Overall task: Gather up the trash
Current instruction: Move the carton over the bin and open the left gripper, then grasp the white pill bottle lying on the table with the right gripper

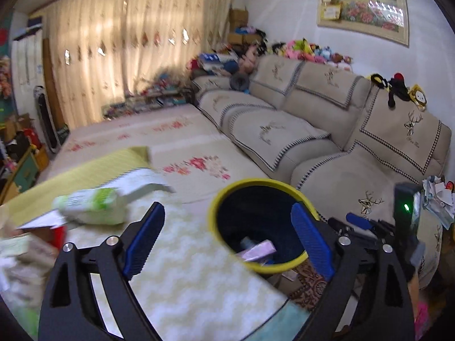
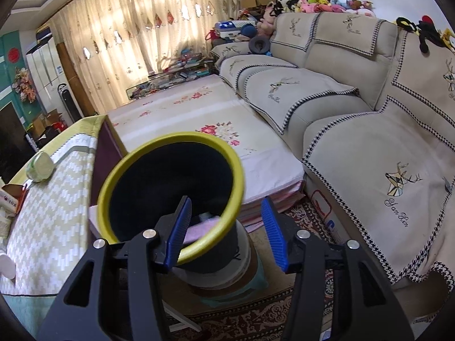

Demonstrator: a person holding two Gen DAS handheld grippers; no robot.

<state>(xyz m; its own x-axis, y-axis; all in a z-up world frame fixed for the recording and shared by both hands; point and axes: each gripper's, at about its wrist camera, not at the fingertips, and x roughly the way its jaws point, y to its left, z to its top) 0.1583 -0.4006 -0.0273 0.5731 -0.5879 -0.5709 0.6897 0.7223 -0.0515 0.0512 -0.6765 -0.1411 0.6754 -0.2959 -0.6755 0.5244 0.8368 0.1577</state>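
Observation:
A black trash bin with a yellow rim (image 1: 212,216) (image 2: 113,176) stands beside the table on a stool. Pink packaging (image 1: 257,251) (image 2: 199,228) lies inside it. My left gripper (image 1: 227,238) is open and empty, over the table edge next to the bin. A green-white tissue pack (image 1: 91,206) lies on the table left of it, blurred; it also shows in the right wrist view (image 2: 39,167). My right gripper (image 2: 226,231) is open and empty, straddling the bin's near rim, left finger inside the bin. It also shows in the left wrist view (image 1: 358,221).
The table (image 1: 182,278) (image 2: 48,213) has a zigzag cloth, with clutter at its left end (image 1: 20,250). A beige sofa (image 1: 327,142) (image 2: 355,113) runs along the right. A floral mat (image 2: 199,113) lies beyond the bin. A patterned rug (image 2: 256,318) covers the floor.

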